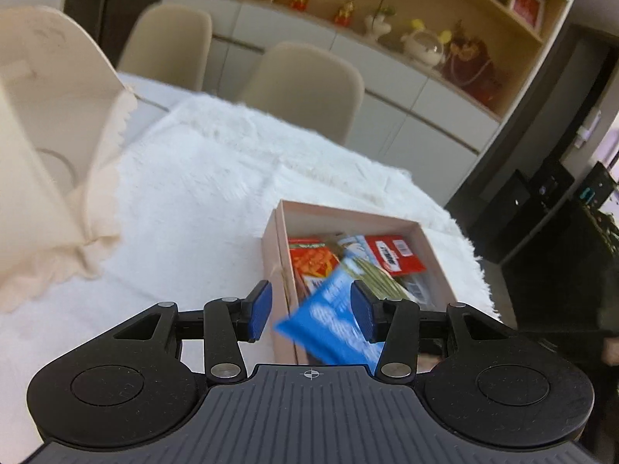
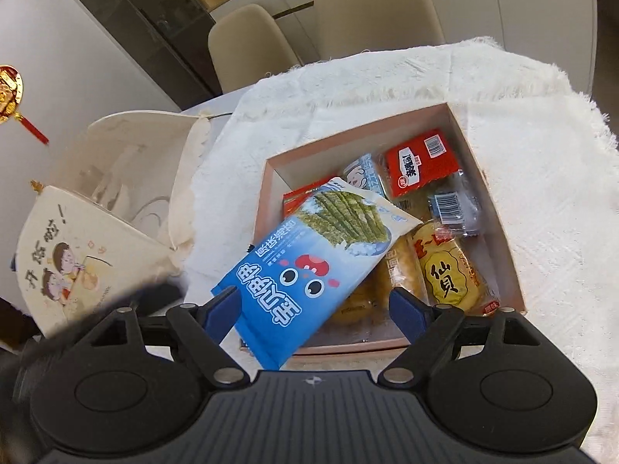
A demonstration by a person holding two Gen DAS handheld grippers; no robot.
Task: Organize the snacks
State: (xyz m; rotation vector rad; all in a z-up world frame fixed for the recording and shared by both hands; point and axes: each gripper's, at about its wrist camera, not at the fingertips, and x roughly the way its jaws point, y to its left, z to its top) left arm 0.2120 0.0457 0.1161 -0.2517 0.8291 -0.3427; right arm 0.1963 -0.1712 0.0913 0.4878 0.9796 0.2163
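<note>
A: Over the pink box [image 2: 499, 208] on the cloth-covered counter [image 2: 541, 178], how far along is the tidying?

B: Well along, I'd judge. Several snacks already lie inside: a red packet [image 2: 419, 162] at the far side, a yellow rice-cracker packet [image 2: 448, 266] nearer, a clear-wrapped one with a barcode [image 2: 452, 208] between them, plus an orange packet [image 1: 313, 259] and a pale blue one [image 2: 359, 174] partly covered.

A: And the blue seaweed packet [image 2: 309, 266]?

B: It's tilted across the box's near-left corner, its upper end above the contents, its lower end hanging outside the rim. It's blurred in the left view, so it may be dropping.

A: Is either tool holding it?

B: The right tool [image 2: 317, 309] is spread wide, its left finger at the packet's edge, the right finger clear of it. The left tool [image 1: 309, 309] is also spread; the packet passes by its right pad, and I can't tell if they touch.

A: What's left?

B: Settling that packet fully inside. No loose snacks show on the cloth. An open paper carton [image 2: 127, 178] sits to the left; I can't tell what's in it.
</note>
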